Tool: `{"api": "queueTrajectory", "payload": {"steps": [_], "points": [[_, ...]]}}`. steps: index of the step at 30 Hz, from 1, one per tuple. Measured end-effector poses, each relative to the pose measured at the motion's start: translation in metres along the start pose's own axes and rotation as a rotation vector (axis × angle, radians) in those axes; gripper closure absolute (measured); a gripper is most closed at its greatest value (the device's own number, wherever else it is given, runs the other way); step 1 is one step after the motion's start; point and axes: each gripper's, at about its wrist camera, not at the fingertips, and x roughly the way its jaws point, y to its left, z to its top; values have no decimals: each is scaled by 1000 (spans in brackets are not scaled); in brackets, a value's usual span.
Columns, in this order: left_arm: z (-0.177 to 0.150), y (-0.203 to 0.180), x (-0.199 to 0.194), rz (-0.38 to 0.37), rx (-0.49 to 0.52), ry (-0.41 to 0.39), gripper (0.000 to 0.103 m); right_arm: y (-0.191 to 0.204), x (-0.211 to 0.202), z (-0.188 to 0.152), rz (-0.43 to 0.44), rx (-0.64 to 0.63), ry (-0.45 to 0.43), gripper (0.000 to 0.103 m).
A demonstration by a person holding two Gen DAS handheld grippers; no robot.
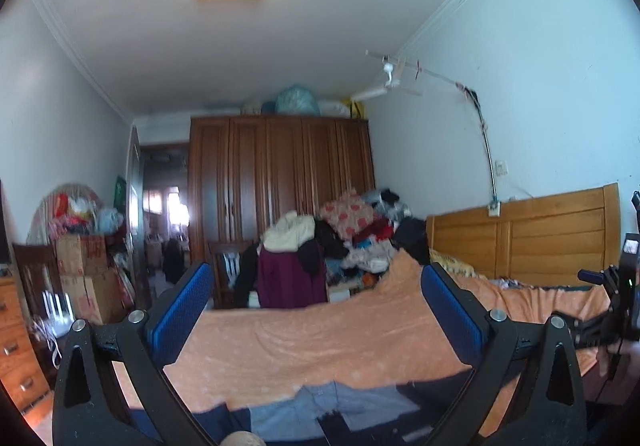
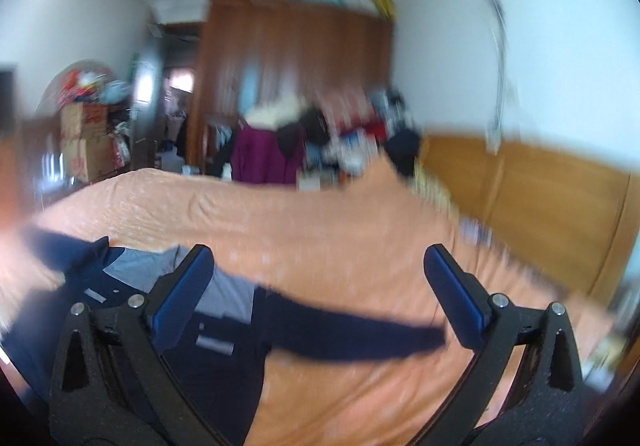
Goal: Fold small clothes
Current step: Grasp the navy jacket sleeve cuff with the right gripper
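A small dark navy top (image 2: pixel 224 362) with a grey-blue collar lining lies spread on the orange bedspread (image 2: pixel 340 230). One sleeve (image 2: pixel 360 334) stretches out to the right. My right gripper (image 2: pixel 316 290) is open above the garment, its left finger over the collar and its right finger near the sleeve's cuff. The right wrist view is blurred. In the left wrist view the same garment (image 1: pixel 320 410) shows at the bottom edge. My left gripper (image 1: pixel 316 310) hangs open above the bedspread (image 1: pixel 304 342) with nothing between its fingers. The right gripper's body (image 1: pixel 616 306) shows at the far right.
A wooden headboard (image 1: pixel 532 242) runs along the right. Behind the bed stand a brown wardrobe (image 1: pixel 280 173), a pile of clothes (image 1: pixel 352 238) and a chair draped with a purple garment (image 1: pixel 288 278). Cardboard boxes (image 1: pixel 84 270) and a drawer unit (image 1: pixel 16 350) are at the left.
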Motion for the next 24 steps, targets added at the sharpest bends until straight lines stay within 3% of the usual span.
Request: {"api": "queueTrajectory", "payload": {"steps": [7,10,14,16,20,24], "points": [[-66,20,69,25,-57,207,0,-136,64,-28,-14,424,227,0],[-96,21,100,6,-94,289,0,-175,93,-48,-2,522,293,1],[-130,11,138,-18,-125,356,0,-222,144,-92,68,736,382,30],[-142,0,156,-28,-128,379,0,-248,176,-123,82,855,430,33],[-163,-22,194,-62,-152,428,0,-272,219,-162,29,917,515,39],[-183,-43,228,-89,-156,473,0,-277,241,-174,31,913,546,40]]}}
